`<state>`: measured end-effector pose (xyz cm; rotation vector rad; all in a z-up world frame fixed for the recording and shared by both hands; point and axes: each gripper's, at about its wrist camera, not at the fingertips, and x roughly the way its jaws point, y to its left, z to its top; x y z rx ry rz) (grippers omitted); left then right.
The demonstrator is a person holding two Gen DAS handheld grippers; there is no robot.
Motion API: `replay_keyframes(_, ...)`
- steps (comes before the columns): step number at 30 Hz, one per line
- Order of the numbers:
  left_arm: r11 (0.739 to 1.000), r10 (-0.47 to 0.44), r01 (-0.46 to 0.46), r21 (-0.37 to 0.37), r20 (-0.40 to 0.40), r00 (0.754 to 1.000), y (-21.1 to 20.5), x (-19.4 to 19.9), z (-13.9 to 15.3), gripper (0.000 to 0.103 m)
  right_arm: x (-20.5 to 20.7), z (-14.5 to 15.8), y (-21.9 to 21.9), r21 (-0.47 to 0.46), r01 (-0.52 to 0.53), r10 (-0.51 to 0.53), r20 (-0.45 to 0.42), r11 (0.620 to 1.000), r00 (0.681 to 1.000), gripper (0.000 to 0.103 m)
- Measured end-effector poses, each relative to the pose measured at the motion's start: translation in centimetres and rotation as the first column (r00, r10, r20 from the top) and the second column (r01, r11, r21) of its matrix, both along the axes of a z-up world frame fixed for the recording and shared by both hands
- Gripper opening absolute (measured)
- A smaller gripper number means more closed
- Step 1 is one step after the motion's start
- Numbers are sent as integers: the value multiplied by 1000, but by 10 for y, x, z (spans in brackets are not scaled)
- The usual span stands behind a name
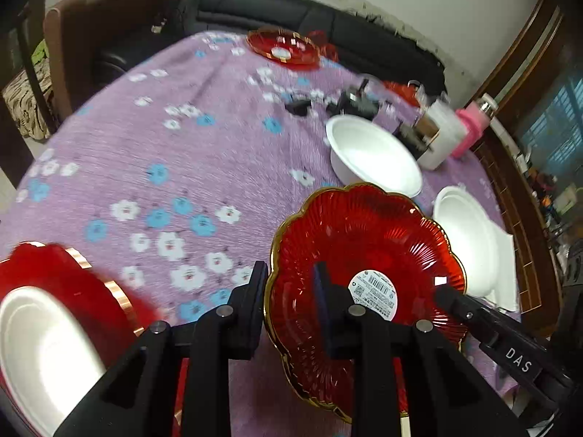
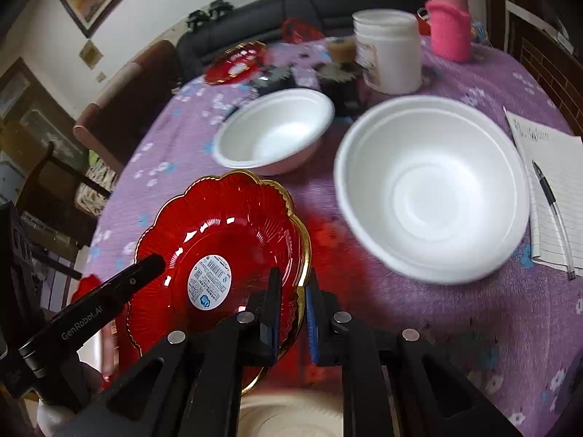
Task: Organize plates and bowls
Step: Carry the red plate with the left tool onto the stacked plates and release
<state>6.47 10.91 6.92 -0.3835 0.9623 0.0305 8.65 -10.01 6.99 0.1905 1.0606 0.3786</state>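
A red scalloped plate (image 1: 364,240) with a gold rim and a round white label is held tilted above the purple flowered tablecloth (image 1: 145,153). My left gripper (image 1: 291,291) is shut on its left rim. The right gripper (image 2: 293,295) is shut on the same red plate (image 2: 218,233) at its opposite rim. Each gripper's fingertip shows at the far edge of the plate in the other's view. Two empty white foam bowls (image 2: 277,131) (image 2: 430,189) sit on the cloth beyond it. Another red plate (image 1: 280,49) lies at the far side. At lower left, a white bowl (image 1: 43,357) rests on a third red plate (image 1: 73,276).
A white jar (image 2: 388,51), a pink bottle (image 2: 448,25) and small dark items stand at the back right. A lined notebook with a pen (image 2: 554,182) lies at the right edge. A chair (image 1: 109,18) and a dark sofa (image 1: 309,18) are behind the table.
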Motion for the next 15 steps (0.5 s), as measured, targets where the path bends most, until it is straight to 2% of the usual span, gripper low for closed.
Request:
replay_keyframes(7,997,75,-75,1,82,994,50,-63,31,24,-41,27,53,16,-100,99,52,995,994,13)
replay_keyframes(15,981,186,-191,40,105,977,116,-125,33,24,-75,25,130,31,-225,224,51,974,973,13)
